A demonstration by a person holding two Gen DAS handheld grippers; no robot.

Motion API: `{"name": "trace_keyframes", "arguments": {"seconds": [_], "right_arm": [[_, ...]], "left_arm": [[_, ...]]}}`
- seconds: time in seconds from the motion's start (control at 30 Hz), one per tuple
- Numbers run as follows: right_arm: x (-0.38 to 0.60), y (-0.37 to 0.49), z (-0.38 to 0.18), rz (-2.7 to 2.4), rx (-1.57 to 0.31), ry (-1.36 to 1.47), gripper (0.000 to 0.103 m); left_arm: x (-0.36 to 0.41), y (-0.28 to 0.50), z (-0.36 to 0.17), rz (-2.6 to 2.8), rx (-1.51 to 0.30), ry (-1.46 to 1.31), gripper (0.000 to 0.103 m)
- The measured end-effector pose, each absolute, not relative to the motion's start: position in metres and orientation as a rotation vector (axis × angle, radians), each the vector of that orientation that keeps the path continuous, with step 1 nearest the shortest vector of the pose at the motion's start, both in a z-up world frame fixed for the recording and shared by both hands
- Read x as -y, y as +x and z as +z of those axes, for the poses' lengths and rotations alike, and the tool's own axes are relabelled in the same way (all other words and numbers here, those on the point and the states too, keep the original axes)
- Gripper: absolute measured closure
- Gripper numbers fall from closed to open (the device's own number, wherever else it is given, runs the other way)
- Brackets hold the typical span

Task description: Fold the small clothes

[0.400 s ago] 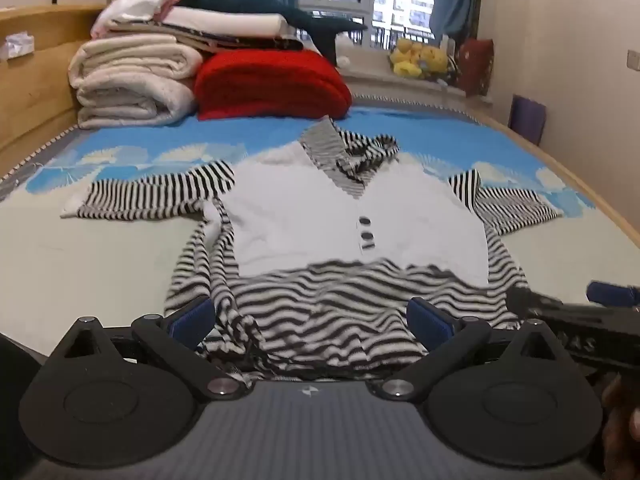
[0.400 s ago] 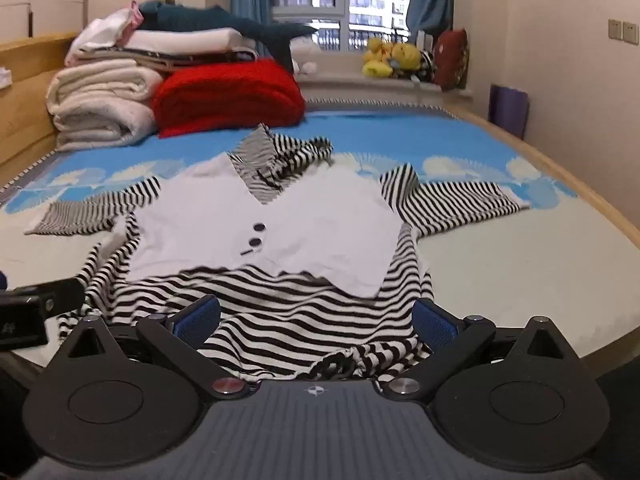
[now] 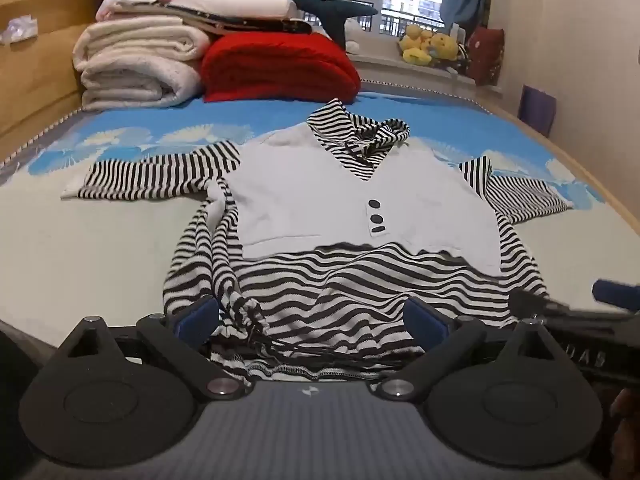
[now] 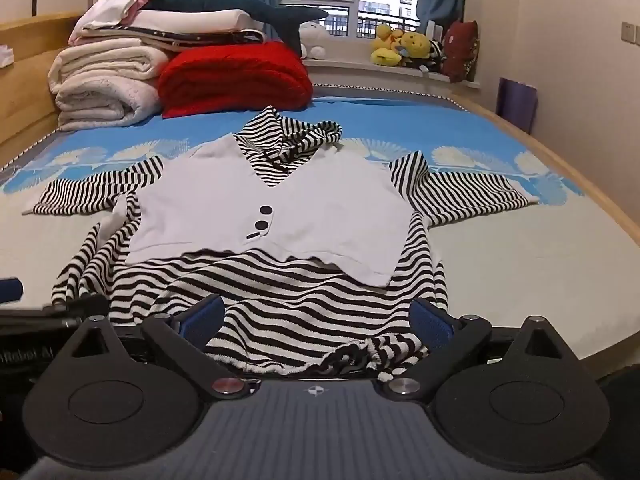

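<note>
A small hooded top (image 3: 360, 204) (image 4: 280, 208), white-fronted with black-and-white striped sleeves, hood and lower part, lies spread face up on the bed. Its sleeves reach out to both sides. My left gripper (image 3: 312, 318) stands open at the near hem, left of centre, with the rumpled hem lying between its blue pads (image 3: 198, 316). My right gripper (image 4: 316, 316) is open too, at the hem's right part, bunched striped cloth between its pads (image 4: 430, 320). Neither pair of pads presses on the cloth. Each gripper shows at the edge of the other's view.
Folded white blankets (image 3: 136, 68) and a red blanket (image 3: 276, 68) are stacked at the bed's far end, with a plush shark (image 4: 240, 4) on top. Soft toys (image 4: 396, 46) sit on the window sill. A wooden bed edge (image 4: 592, 184) runs along the right.
Both grippers have edged slightly forward over the hem; the top lies as before.
</note>
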State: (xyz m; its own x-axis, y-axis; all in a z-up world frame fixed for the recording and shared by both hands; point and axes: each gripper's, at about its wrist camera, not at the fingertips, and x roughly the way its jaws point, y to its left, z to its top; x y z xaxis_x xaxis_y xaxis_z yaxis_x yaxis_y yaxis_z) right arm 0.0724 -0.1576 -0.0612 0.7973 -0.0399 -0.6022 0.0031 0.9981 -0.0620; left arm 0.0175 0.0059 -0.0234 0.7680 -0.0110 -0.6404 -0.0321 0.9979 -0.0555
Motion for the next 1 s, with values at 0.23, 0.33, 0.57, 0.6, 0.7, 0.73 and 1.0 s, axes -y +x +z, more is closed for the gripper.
{"name": "trace_keyframes", "arguments": {"seconds": [0.23,0.33,0.57,0.6,0.7,0.73,1.0], "right_arm": [[0.171,0.037,-0.039,-0.022,-0.679,-0.063,0.005],[0.174,0.037,-0.032,-0.006,-0.682,-0.052,0.005],[0.175,0.032,-0.029,0.004,-0.655,-0.057,0.006],[0.175,0.032,-0.029,0.004,-0.655,-0.059,0.006],[0.173,0.032,-0.028,0.008,-0.652,-0.063,0.006],[0.173,0.032,-0.028,0.008,-0.651,-0.065,0.006],[0.171,0.033,-0.027,0.007,-0.647,-0.07,0.007]], "left_arm": [[-0.003,0.013,-0.021,0.006,-0.682,-0.039,0.003],[-0.001,0.012,-0.02,0.008,-0.67,-0.036,0.003],[0.0,0.012,-0.02,-0.005,-0.67,-0.04,0.003],[-0.001,0.012,-0.02,-0.007,-0.669,-0.039,0.003],[0.0,0.012,-0.019,-0.01,-0.668,-0.039,0.003],[0.0,0.012,-0.019,-0.01,-0.669,-0.041,0.003],[-0.001,0.012,-0.018,-0.011,-0.671,-0.046,0.003]]}}
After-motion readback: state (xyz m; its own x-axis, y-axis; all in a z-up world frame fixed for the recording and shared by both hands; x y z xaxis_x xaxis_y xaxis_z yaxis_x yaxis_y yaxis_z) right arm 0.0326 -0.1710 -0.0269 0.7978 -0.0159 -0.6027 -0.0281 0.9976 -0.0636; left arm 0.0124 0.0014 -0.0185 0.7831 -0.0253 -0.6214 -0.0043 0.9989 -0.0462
